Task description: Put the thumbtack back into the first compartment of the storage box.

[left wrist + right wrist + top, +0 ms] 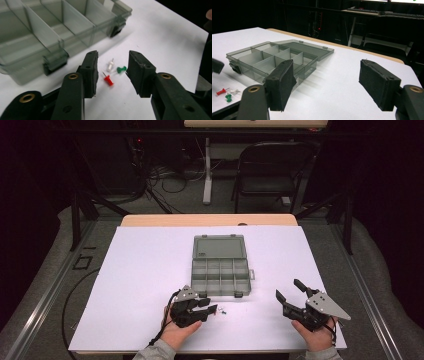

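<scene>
Three push pins lie close together on the white sheet: a red pin (108,80), a white pin (110,66) and a green pin (121,69). My left gripper (113,53) stands over them with its jaws partly apart, the pins between the pads and untouched by them. In the high view the left gripper (212,306) sits just below the open grey compartment box (248,281), with the pins (222,310) at its tips. My right gripper (288,288) rests open at the lower right with nothing between its jaws. In the right gripper view the gripper (327,67) faces the box (249,71).
The box's lid (219,246) lies flat, hinged away from me. A white sheet (140,285) covers the wooden table (150,220). A folding chair (270,170) and cables stand on the floor behind the table.
</scene>
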`<state>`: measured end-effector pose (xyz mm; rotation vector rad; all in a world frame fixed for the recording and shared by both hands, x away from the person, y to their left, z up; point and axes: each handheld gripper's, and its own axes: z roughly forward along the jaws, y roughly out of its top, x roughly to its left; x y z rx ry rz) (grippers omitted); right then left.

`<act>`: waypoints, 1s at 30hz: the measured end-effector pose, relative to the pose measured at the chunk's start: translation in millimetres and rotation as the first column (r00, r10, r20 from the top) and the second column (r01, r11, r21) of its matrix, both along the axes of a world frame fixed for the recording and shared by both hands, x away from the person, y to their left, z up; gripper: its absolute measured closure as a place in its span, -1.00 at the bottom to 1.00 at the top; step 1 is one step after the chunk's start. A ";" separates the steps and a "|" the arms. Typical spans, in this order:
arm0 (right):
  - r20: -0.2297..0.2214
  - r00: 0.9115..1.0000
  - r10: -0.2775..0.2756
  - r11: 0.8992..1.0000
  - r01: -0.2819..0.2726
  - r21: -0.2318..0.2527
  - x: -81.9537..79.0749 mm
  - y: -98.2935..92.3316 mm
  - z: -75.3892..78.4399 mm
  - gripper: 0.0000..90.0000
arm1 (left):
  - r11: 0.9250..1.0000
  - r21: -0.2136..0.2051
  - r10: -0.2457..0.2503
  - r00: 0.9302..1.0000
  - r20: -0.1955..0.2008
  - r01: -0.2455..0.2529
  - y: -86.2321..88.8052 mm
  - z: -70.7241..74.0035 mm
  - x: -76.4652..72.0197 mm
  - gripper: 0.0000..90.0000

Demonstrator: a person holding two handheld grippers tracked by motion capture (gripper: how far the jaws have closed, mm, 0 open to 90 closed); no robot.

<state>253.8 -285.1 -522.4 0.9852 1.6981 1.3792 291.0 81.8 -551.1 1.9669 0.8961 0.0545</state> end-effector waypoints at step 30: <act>-0.025 0.999 0.020 1.000 -0.019 0.012 3.6 -1.9 -1.0 -0.39 | 0.991 0.132 0.009 1.000 -0.003 -0.008 -11.3 -16.5 -2.9 0.85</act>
